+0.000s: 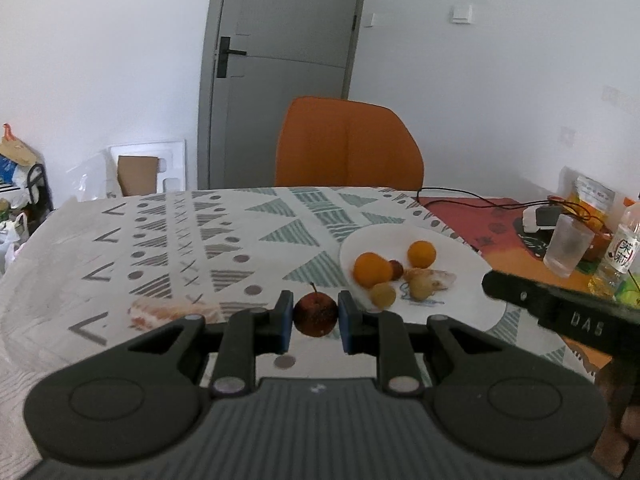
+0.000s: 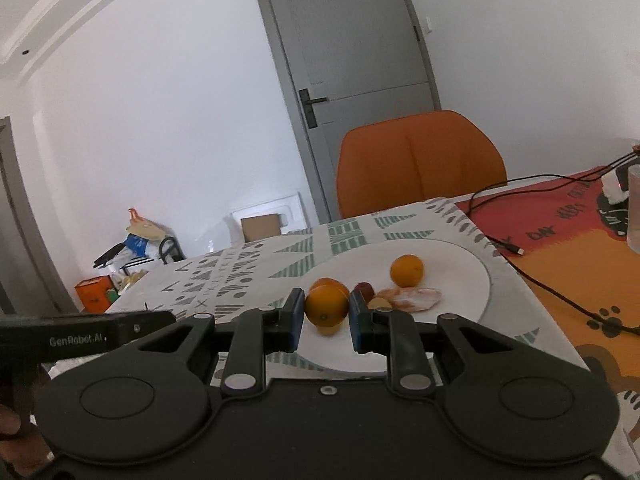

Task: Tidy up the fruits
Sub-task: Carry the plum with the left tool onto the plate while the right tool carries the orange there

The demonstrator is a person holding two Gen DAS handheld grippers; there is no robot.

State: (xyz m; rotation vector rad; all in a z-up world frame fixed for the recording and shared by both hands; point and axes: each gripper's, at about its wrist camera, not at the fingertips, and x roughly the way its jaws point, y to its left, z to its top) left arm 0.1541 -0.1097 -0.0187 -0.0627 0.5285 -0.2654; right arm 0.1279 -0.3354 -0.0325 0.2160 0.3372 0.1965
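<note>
Patterned tablecloth (image 1: pixel 168 240); orange chair (image 1: pixel 348 144), grey door (image 1: pixel 288 60) behind

Left gripper (image 1: pixel 314 320), frame centre: blue pads clamp a small dark-red apple (image 1: pixel 315 315). White plate (image 1: pixel 460 300), right of centre: two oranges (image 1: pixel 372 269), small yellowish fruits. Orange chair (image 1: pixel 348 144) and grey door (image 1: pixel 280 60) in the upper centre.

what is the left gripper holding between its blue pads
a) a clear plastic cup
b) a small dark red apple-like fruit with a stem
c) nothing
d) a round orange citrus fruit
b: in the left wrist view the left gripper is shut on a small dark red apple-like fruit with a stem, near the white round plate.
</note>
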